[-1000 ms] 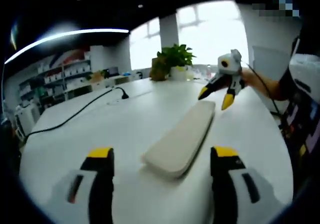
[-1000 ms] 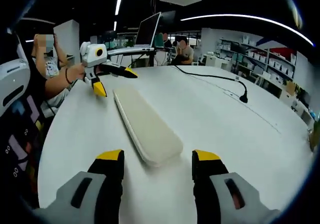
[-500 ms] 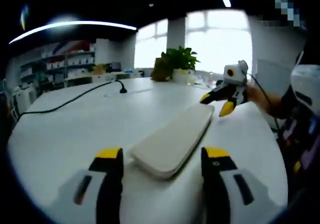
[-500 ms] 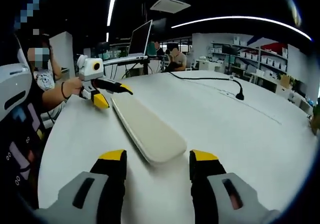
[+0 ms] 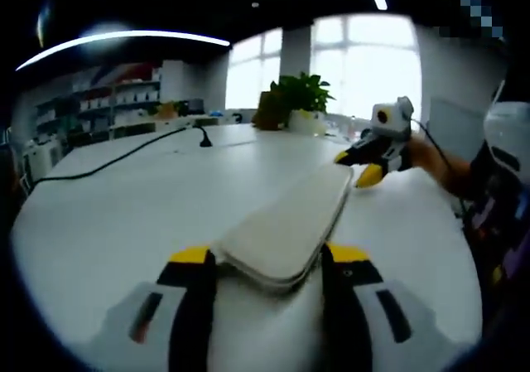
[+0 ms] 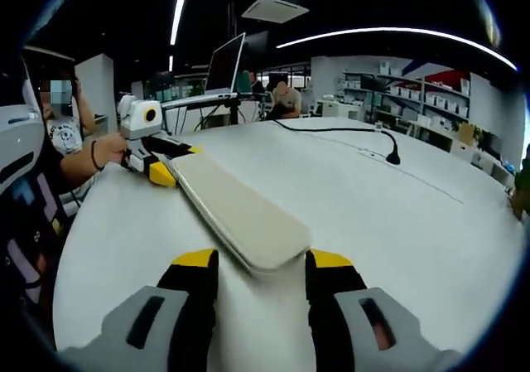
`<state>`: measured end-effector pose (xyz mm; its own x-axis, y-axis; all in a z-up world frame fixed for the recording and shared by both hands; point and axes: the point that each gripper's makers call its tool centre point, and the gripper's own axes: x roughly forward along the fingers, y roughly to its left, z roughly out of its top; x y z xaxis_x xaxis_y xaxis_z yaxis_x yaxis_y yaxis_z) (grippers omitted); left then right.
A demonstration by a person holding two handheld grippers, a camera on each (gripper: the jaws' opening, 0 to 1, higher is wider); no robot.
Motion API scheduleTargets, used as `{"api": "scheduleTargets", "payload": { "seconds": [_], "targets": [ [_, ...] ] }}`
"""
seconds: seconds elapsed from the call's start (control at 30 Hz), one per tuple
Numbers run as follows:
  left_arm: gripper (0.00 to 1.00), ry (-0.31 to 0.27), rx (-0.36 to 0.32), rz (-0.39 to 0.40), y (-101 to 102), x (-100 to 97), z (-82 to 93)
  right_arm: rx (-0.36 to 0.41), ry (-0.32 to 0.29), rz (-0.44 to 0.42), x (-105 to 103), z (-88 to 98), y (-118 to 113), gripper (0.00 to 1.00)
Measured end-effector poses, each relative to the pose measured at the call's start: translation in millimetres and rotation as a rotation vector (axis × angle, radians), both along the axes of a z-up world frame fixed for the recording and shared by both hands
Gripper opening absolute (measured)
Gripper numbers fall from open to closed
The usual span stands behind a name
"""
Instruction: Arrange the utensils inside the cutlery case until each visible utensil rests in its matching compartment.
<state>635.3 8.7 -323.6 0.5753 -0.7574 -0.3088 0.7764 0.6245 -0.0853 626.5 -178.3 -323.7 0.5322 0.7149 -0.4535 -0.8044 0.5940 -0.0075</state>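
A long beige cutlery case (image 5: 290, 223) lies shut on the white table (image 5: 124, 214); no utensils can be seen. In the left gripper view, the case's near end sits between my left gripper's (image 5: 269, 260) yellow-tipped jaws, which press on both of its edges. At the far end, the right gripper (image 5: 356, 166) is held by a hand. In the right gripper view, the case (image 6: 236, 214) runs away from my right gripper (image 6: 262, 264), whose jaws straddle its near end with a small gap on the left. The left gripper (image 6: 175, 163) holds the far end.
A black cable with a small stand (image 6: 392, 155) crosses the table on the far side. A potted plant (image 5: 291, 99) stands at the table's back edge. A person sits beside the table (image 6: 62, 136), with a laptop (image 6: 222, 65) behind.
Both grippers have moved forward onto the ends of the case, and their jaws have narrowed around it. The case itself has not visibly shifted on the table.
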Motion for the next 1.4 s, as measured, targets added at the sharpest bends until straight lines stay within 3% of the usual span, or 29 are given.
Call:
{"api": "scheduleTargets", "payload": {
  "seconds": [0.17,0.37,0.4,0.43,0.5,0.6,0.83,1.4],
  "targets": [
    [0.52,-0.01,0.0,0.004,2,3.1,0.0,-0.042,-0.004,0.021,8,-6.8,-4,0.35],
    [0.5,0.008,-0.009,0.002,5,2.8,1.5,-0.007,0.027,0.01,5,-7.1,-2,0.34],
    [0.46,0.01,-0.008,0.001,5,2.7,1.6,-0.007,0.028,0.009,4,-6.8,-1,0.33],
    [0.46,0.049,0.009,0.04,11,2.8,-4.8,0.023,0.031,0.018,3,-4.2,3,0.33],
    [0.46,0.009,-0.003,0.01,6,6.3,1.7,0.038,0.035,0.006,3,-3.7,1,0.28],
    [0.46,0.012,-0.018,0.02,7,7.5,2.9,0.114,0.05,-0.004,2,1.4,2,0.24],
    [0.46,0.02,-0.031,0.017,2,7.2,5.1,0.112,0.024,0.003,-1,7.4,-1,0.24],
    [0.47,-0.023,0.026,-0.055,-36,32.9,22.3,0.067,-0.011,-0.047,9,15.1,-35,0.25]
  ]
}}
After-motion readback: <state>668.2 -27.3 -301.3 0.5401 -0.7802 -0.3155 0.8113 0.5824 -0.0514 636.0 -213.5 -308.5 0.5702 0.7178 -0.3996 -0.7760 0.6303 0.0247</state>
